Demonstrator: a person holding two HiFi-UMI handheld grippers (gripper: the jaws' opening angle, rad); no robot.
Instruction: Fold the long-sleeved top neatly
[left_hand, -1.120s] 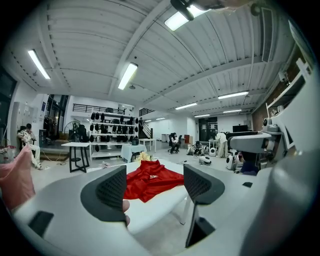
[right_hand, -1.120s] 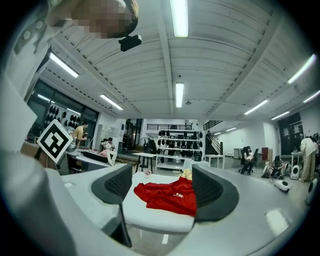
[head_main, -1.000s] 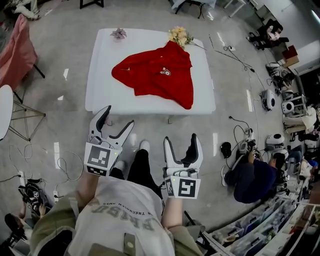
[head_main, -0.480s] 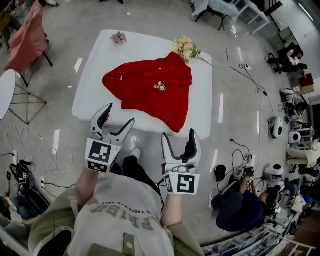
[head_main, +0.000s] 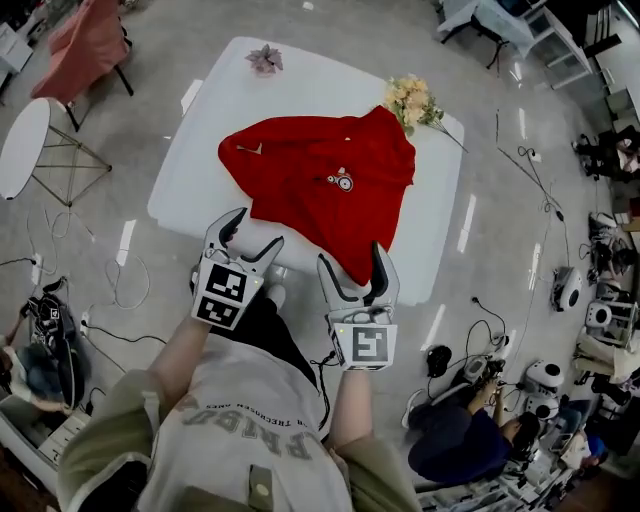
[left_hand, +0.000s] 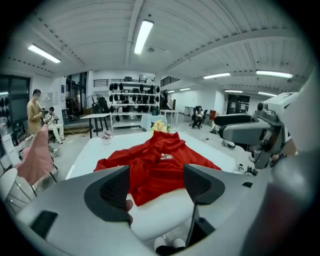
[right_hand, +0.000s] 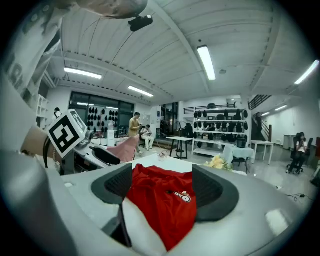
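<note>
Both tongs are up in front of me with nothing in them. The left tongs (head_main: 255, 230) are spread wide and so are the right tongs (head_main: 353, 258); each gripper view shows only air between the pads.

Just past them is the table (head_main: 190, 180), with the top (head_main: 300, 170) on it, red, rumpled and lying crooked. One corner runs down to the near edge, right at my right tongs.

As I see it, the job here is no fold yet. First I get it flat. I'd take that near corner with the right tongs and a matching edge with the left, pinching one layer only. Then I'd lift low and draw the cloth square to the table edge before any crease goes in. If I grab two layers, the bunching comes along with it.

The logo (head_main: 343, 181) faces up, so I reckon the front is up.

The hard part is the sleeves. One point sticks out to the left, but I can't tell whether it's a cuff or a shoulder. The other sleeve is lost in the folds. My right tongs cover the near corner, so I can't tell whether it hangs off the edge.

Farther back, the bouquet (head_main: 412, 98) sits right against the top's far end, so I mind it when pulling. A small flower (head_main: 266, 58) lies apart at the far left.
</note>
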